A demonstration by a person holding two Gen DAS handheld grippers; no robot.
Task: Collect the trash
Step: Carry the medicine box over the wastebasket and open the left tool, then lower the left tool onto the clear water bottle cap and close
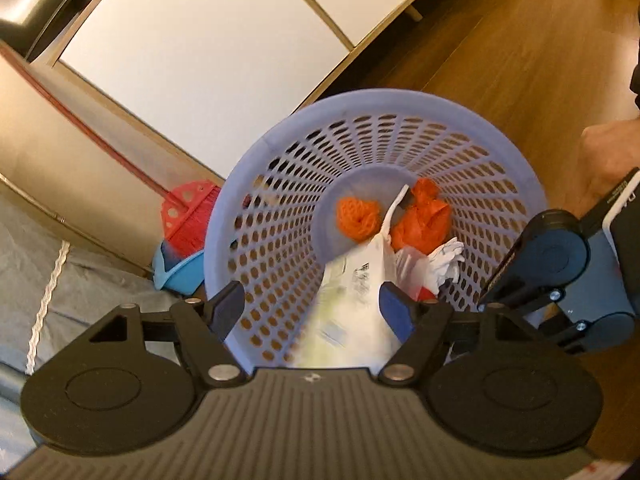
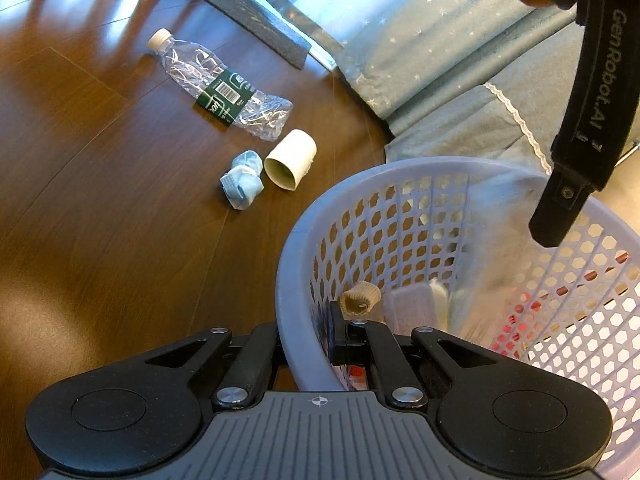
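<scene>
A lilac perforated basket (image 1: 256, 168) stands on the wood floor with an orange net (image 1: 358, 216), an orange bag (image 1: 424, 220) and crumpled white paper (image 1: 448, 256) inside. My left gripper (image 1: 310, 312) hangs above it, jaws wide apart. A blurred white wrapper (image 1: 352, 304) sits between them, clear of the left pad. My right gripper (image 2: 332, 336) is shut on the basket rim (image 2: 288, 280). On the floor beyond lie a crushed clear bottle (image 2: 224, 88), a paper cup (image 2: 290, 160) and a crumpled light-blue wad (image 2: 242, 184).
A red broom (image 1: 188, 220) and a blue dustpan (image 1: 176, 272) lean by the white cabinet (image 1: 200, 60) left of the basket. Grey-blue bedding (image 2: 440, 60) hangs behind it. A grey mat (image 2: 248, 20) and chair legs are at the far floor. A hand (image 1: 608, 152) holds the right gripper.
</scene>
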